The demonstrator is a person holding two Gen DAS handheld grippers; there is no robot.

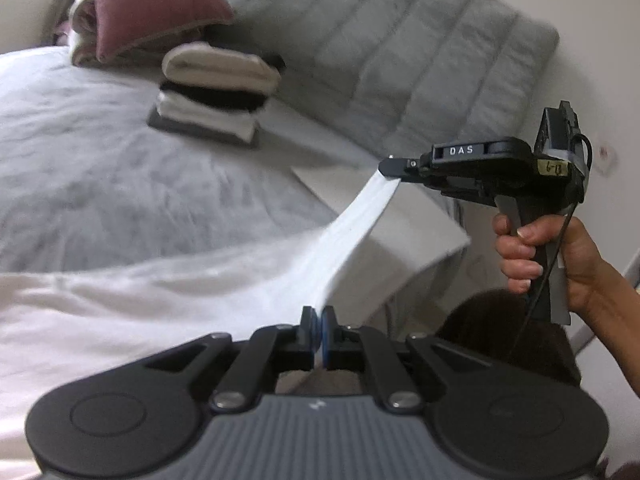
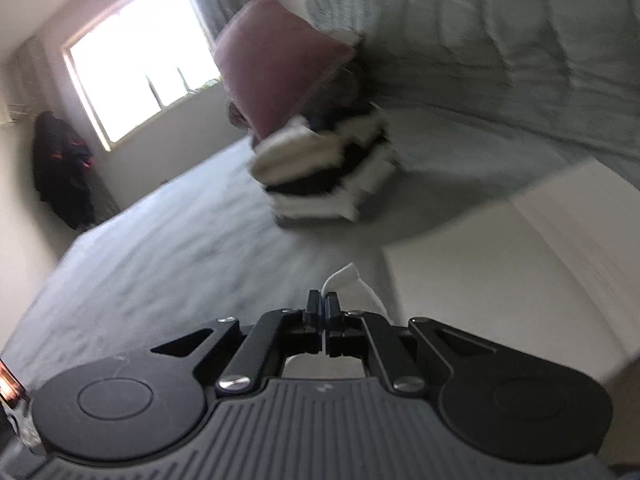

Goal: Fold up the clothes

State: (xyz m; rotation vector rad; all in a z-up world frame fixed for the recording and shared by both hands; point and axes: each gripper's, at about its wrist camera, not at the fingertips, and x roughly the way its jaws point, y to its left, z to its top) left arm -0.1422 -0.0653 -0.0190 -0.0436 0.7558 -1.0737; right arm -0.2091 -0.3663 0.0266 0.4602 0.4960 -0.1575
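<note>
Grey bedspread (image 1: 120,184): covers the bed across the left wrist view from 9 to 12 o'clock.
Quilted headboard (image 1: 400,40): grey, upright, at 1 o'clock behind the bed.
White garment (image 1: 348,236): stretched in the air between both grippers, its bulk lying pale on the bed at 8 o'clock.
Pink cushion (image 1: 156,4): leaning at 11 o'clock, just behind the stack.
Stack of folded clothes (image 1: 216,92): cream, black and white layers on the bed near 11 o'clock.
Left gripper (image 1: 319,328): at 6 o'clock, jaws pinched narrow on the garment's near edge.
Right gripper (image 1: 390,168): at 3 o'clock, held by a hand (image 1: 536,256), jaws clamped on the garment's far corner.
</note>
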